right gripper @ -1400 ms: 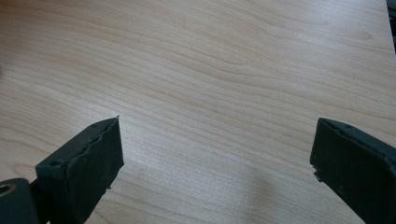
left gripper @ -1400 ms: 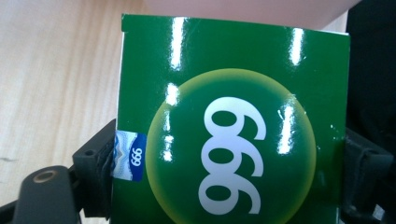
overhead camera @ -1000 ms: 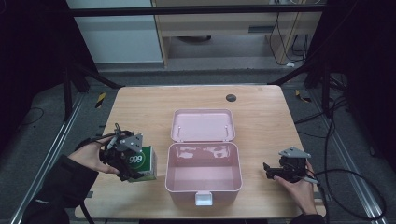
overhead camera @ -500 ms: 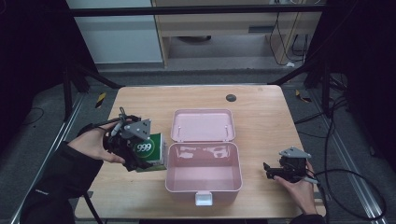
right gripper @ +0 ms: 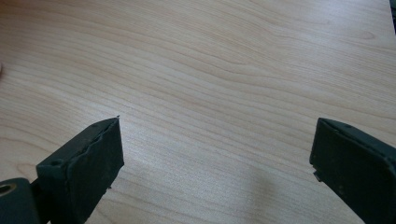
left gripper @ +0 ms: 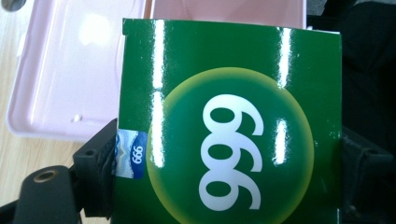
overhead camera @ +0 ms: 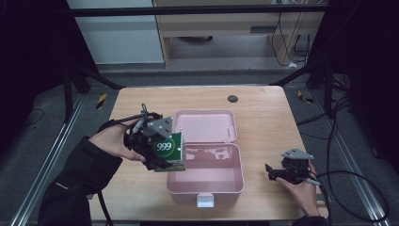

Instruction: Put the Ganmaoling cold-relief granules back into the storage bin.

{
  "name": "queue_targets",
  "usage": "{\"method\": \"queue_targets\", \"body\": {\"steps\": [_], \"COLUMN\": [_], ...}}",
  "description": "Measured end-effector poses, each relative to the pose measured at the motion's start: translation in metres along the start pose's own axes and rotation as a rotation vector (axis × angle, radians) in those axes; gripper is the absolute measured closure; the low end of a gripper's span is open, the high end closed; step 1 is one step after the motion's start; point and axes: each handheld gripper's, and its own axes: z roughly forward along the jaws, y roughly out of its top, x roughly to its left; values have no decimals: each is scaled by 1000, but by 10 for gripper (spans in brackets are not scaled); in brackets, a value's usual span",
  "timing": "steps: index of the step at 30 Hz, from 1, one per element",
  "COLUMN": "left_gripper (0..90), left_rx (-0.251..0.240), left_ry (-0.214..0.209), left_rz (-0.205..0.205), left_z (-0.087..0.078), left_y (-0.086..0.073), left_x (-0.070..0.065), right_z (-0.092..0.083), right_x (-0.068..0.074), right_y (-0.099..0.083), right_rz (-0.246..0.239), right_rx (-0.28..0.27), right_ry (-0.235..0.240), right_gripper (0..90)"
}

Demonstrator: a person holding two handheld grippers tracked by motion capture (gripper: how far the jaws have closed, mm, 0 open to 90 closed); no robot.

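A glossy green box (overhead camera: 170,149) printed with a white "999" hangs in the air just left of the open pink case (overhead camera: 241,175), at its left rim. My left gripper (overhead camera: 160,157) is shut on it, one black jaw on each side of the box (left gripper: 229,116). In the left gripper view the pink hinged lid (left gripper: 65,74) lies behind the box. My right gripper (overhead camera: 270,172) rests low on the wooden table (overhead camera: 263,122) to the right of the case. It stands open (right gripper: 217,158) with bare wood between its jaws.
The case's lid (overhead camera: 205,126) lies flat behind its base, and a white latch (overhead camera: 205,201) sticks out at the front. A small dark round hole (overhead camera: 232,99) marks the table's far side. Cables trail off the table's right edge.
My left gripper has lifted the green box and carried it right, up to the case's left rim. The right gripper has stayed still.
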Motion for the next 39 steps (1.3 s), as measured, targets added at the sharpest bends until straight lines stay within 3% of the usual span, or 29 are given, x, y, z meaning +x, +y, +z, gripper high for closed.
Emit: {"method": "queue_targets", "body": {"steps": [4,17,25,39], "left_gripper": [137,137,138,138], "left_rx": [9,38,47,65], "left_ry": [-5,-28,-32,-50], "left_rz": [31,64,59,25], "left_z": [11,46,66,98], "left_y": [14,37,34,10], "left_x": [0,3,5,6], "right_z": [0,0,0,2], "right_x": [0,-1,0,1], "right_y": [0,0,0,-1], "right_rz": [-3,-2,-4,-11], "right_rx": [-4,-4,4,11], "right_ry": [2,4,3,1], "right_gripper": [31,31,31,31]}}
